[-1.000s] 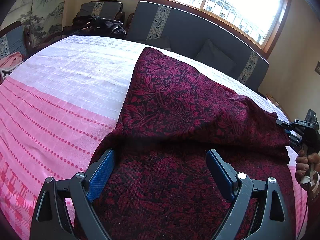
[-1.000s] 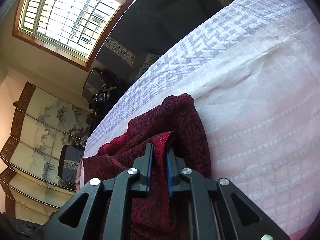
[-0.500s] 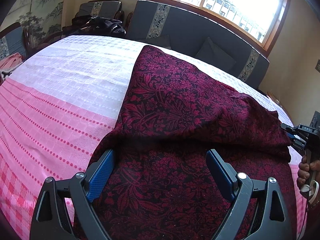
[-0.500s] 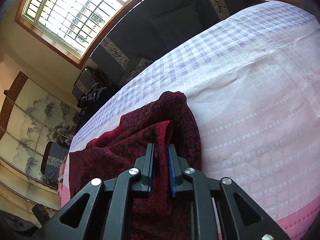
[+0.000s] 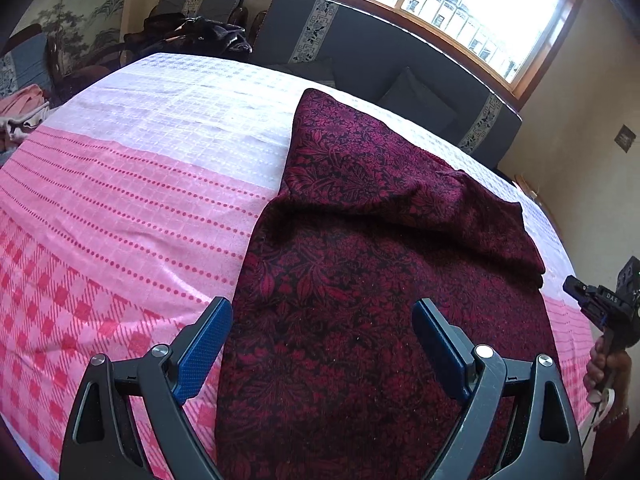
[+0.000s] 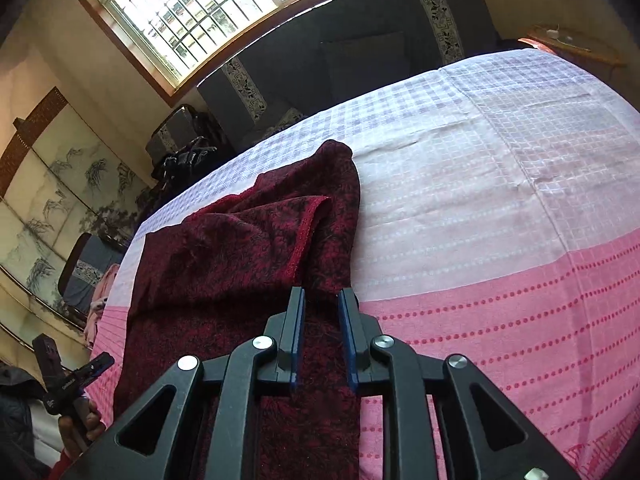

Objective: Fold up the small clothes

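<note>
A dark red garment with a black floral pattern (image 5: 360, 248) lies on the pink and white bedspread (image 5: 120, 208), its far part folded over the near part. My left gripper (image 5: 322, 344) is open and empty, hovering over the garment's near end. My right gripper (image 6: 322, 312) has its jaws a small way apart at the garment's right edge; no cloth sits between them. The garment also shows in the right wrist view (image 6: 248, 248), with a folded flap and a red hem on top. The right gripper appears at the right edge of the left wrist view (image 5: 600, 304).
A dark sofa (image 5: 360, 52) with patterned bands stands behind the bed under a bright window (image 5: 460, 4). Dark bags (image 5: 192, 36) sit on a chair at back left. Pink clothes (image 5: 20, 108) lie at the far left. A painted screen (image 6: 48, 200) lines the wall.
My right gripper has let go of the garment's edge, opened a little and drawn back. The lifted flap now lies flat on the garment. My left gripper has stayed open over the near end.
</note>
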